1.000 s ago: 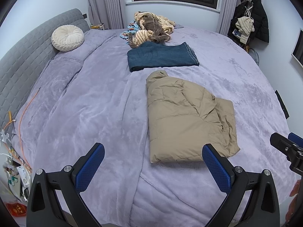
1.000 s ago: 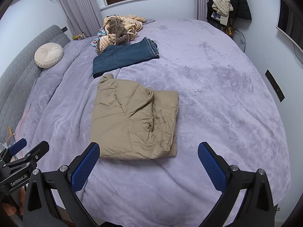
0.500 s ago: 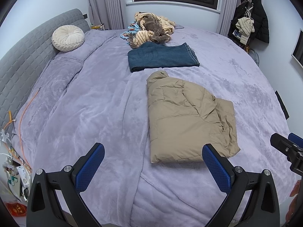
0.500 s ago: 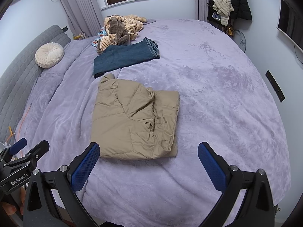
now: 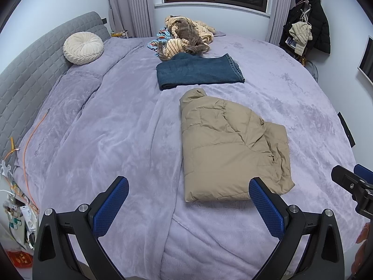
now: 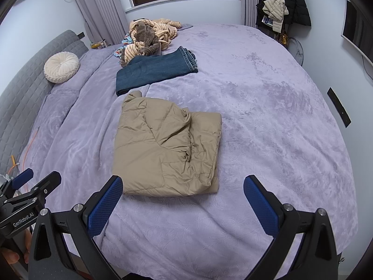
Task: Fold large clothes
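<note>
A tan puffer jacket (image 5: 230, 149) (image 6: 167, 149) lies folded into a rough rectangle on the lilac bed cover (image 5: 105, 140) (image 6: 279, 128). Beyond it rests a folded pair of dark blue jeans (image 5: 198, 73) (image 6: 156, 71). My left gripper (image 5: 188, 207) hovers open over the bed's near edge, short of the jacket, with nothing between its blue pads. My right gripper (image 6: 184, 206) is open too, just in front of the jacket's near edge and holding nothing. Each gripper shows at the edge of the other's view.
A heap of striped and brown clothes (image 5: 184, 37) (image 6: 149, 37) lies at the far side near the window. A round cream cushion (image 5: 82, 47) leans on the grey headboard (image 5: 25, 74). Coats hang on a rack (image 6: 282, 2) at the right wall. Orange cables (image 5: 25, 140) trail at the left.
</note>
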`<action>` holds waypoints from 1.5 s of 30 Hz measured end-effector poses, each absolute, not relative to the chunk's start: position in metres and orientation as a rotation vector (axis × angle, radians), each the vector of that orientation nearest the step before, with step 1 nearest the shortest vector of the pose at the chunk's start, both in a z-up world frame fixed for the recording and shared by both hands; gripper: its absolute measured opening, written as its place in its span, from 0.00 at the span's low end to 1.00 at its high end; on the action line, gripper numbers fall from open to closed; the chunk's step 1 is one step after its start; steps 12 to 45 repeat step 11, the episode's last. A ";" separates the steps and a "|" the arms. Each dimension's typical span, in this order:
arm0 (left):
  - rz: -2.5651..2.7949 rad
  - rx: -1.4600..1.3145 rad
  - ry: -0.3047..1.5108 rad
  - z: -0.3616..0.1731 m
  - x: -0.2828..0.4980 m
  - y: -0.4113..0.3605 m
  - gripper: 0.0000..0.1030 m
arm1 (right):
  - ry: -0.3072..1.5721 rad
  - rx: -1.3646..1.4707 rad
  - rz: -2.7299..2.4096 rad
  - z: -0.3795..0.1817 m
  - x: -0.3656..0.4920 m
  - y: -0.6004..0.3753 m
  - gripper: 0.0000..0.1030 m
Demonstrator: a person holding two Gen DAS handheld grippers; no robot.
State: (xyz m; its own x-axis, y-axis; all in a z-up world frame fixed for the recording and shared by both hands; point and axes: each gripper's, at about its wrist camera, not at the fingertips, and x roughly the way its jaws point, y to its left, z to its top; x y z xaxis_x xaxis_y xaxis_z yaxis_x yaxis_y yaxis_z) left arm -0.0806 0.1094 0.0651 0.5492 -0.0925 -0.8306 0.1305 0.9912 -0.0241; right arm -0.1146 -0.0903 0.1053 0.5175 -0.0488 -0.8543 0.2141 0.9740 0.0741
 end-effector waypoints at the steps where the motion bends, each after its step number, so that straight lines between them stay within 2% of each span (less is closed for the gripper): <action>1: -0.132 0.043 0.981 0.064 -0.081 0.108 1.00 | 1.016 0.178 -0.158 0.105 -0.115 -0.090 1.00; 45: -0.137 0.038 0.971 0.070 -0.077 0.105 1.00 | 1.016 0.180 -0.161 0.105 -0.115 -0.089 1.00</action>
